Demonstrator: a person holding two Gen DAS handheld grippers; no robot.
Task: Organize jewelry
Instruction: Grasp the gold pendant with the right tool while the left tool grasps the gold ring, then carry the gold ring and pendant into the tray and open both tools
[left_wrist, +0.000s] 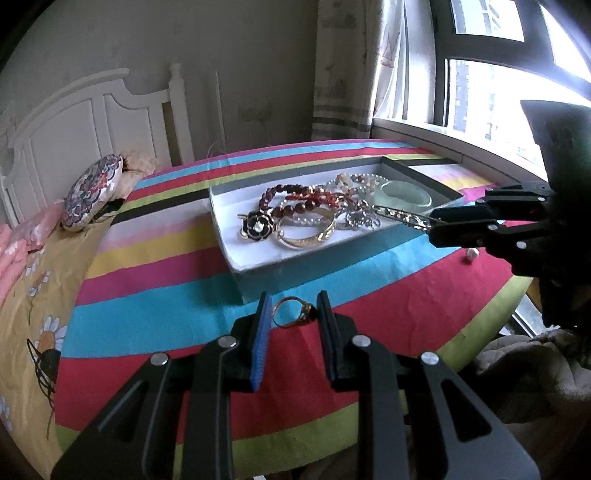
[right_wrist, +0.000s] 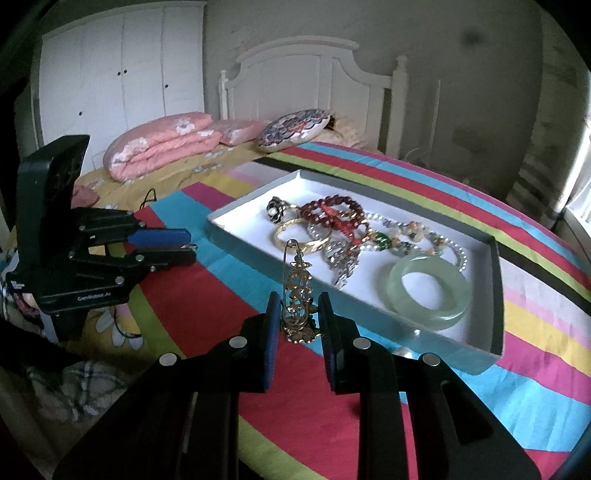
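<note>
- Left claw (left_wrist: 293, 314): closed on a gold ring (left_wrist: 293, 312), which sits pinched between the blue pads just above the striped bedspread (left_wrist: 166, 295). In the right wrist view the same claw (right_wrist: 192, 245) appears at 9 o'clock, and a small loop shows at its tips.
- Right claw (right_wrist: 297, 314): closed on an ornate gold brooch (right_wrist: 297, 295) with a long pin, held upright so that the pin end rises toward 12 o'clock. In the left wrist view the brooch (left_wrist: 400, 216) reaches from this claw (left_wrist: 432, 225) at 3 o'clock over the near edge of the tray.
- Tray (left_wrist: 236, 266): a shallow white box lying on the bed. It already holds a dark red bead bracelet (right_wrist: 328, 206), a gold bangle (right_wrist: 299, 236), a black flower piece (left_wrist: 260, 223), a pale green jade bangle (right_wrist: 430, 291), a pearl strand (right_wrist: 458, 258) and a silver piece (right_wrist: 343, 258), all heaped loosely and overlapping.
- A small pale bead-like item (left_wrist: 472, 254) lies on the bedspread at 3 o'clock, outside the tray; what it is cannot be told.
- Progress, as judged: most of the jewelry is gathered in the tray. Left to do: set down the ring and the brooch, collect the stray item, and perhaps separate the tangled heap.
</note>
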